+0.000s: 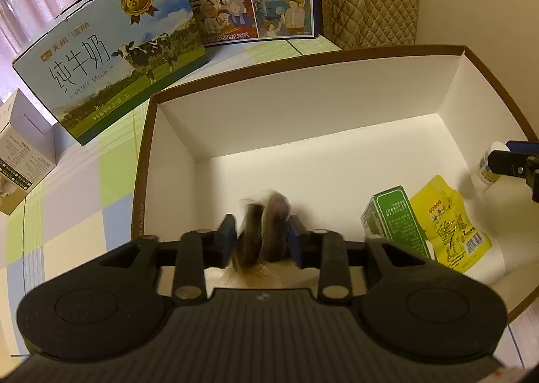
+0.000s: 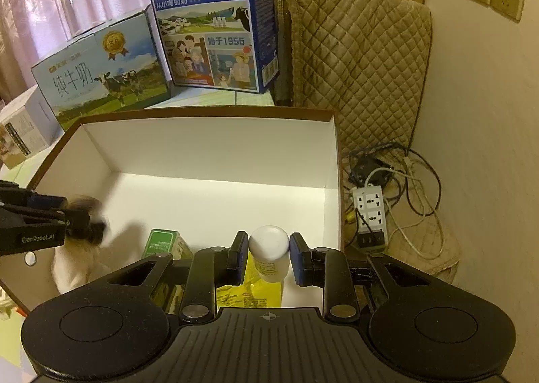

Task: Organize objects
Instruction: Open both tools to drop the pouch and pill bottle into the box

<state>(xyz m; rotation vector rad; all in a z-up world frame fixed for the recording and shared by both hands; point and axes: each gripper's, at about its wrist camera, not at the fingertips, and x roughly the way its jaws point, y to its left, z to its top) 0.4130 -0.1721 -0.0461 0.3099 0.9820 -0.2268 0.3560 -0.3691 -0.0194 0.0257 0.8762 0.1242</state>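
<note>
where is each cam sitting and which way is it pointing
Left wrist: on the left gripper, looking down into the white box; its fingers clamp a plush toy.
Right wrist: on the right gripper, facing the box's far wall; its fingers clamp a white bottle.
Shared: the box, green carton, yellow pouch, milk cartons, each other's gripper.

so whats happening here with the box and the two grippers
A person is packing small things into an open white box with two handheld grippers. The left gripper is shut on a furry plush toy, held over the box's left side. The right gripper is shut on a small white bottle over the right side. A green carton and a yellow pouch already lie inside.
</note>
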